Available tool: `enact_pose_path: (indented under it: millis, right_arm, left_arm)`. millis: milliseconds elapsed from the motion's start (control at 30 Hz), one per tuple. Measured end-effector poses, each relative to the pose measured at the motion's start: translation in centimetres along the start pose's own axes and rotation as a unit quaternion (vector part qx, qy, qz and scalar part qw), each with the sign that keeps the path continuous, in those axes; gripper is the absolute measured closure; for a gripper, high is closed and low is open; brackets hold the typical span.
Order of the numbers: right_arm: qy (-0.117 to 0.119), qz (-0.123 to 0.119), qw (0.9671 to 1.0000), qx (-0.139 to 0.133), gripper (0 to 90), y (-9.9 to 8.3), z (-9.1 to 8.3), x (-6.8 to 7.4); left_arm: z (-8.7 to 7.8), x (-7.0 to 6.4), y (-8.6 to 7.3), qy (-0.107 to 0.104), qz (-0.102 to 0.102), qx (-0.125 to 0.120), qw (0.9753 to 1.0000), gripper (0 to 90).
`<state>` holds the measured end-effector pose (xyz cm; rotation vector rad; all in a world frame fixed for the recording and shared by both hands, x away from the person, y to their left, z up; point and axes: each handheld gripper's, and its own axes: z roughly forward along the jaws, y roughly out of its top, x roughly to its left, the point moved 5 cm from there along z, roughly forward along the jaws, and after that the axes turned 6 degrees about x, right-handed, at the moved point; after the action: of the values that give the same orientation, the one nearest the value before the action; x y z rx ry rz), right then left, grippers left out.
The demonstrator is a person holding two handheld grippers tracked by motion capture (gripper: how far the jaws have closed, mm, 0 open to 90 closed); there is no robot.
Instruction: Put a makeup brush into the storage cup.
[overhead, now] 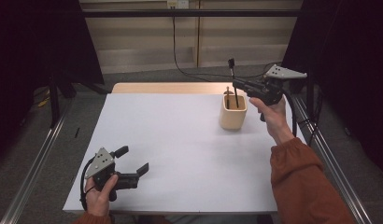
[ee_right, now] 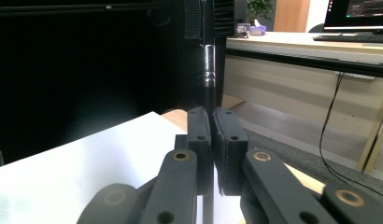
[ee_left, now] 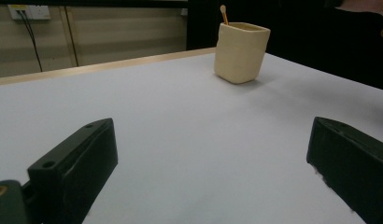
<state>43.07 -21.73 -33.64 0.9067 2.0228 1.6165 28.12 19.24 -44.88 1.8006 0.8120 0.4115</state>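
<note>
My right gripper [overhead: 236,85] clamps a black brush [overhead: 233,77], upright, lower end inside the cup [overhead: 233,116]; its own view shows jaws pinching the handle. My left gripper [overhead: 133,161] gapes, near-left.

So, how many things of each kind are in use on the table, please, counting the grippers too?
Grippers: 2, the left gripper open, the right gripper shut on a black brush.
Beige cups: 1.
Black brushes: 1, its lower end in the cup.
Wooden sticks: 1, standing in the cup.
Total: 5.
</note>
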Motion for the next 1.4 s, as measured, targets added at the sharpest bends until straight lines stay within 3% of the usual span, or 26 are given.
enact_pose_path:
  millis: [400,767,1400]
  right_arm:
    - [-0.021,0.005,0.9997,0.011,85.6,0.6,1.4,-1.6]
    - [-0.034,0.019,0.9991,0.016,85.6,-0.4,2.0,-3.1]
    - [-0.042,0.020,0.9980,0.042,85.6,-2.7,3.3,-3.9]
  left_arm:
    - [0.0,0.0,0.0,-0.002,-0.002,0.000,1.0000,2.0]
    - [0.0,0.0,-0.1,-0.002,0.000,0.001,1.0000,2.0]
    - [-0.1,0.1,-0.1,-0.004,-0.001,0.001,1.0000,2.0]
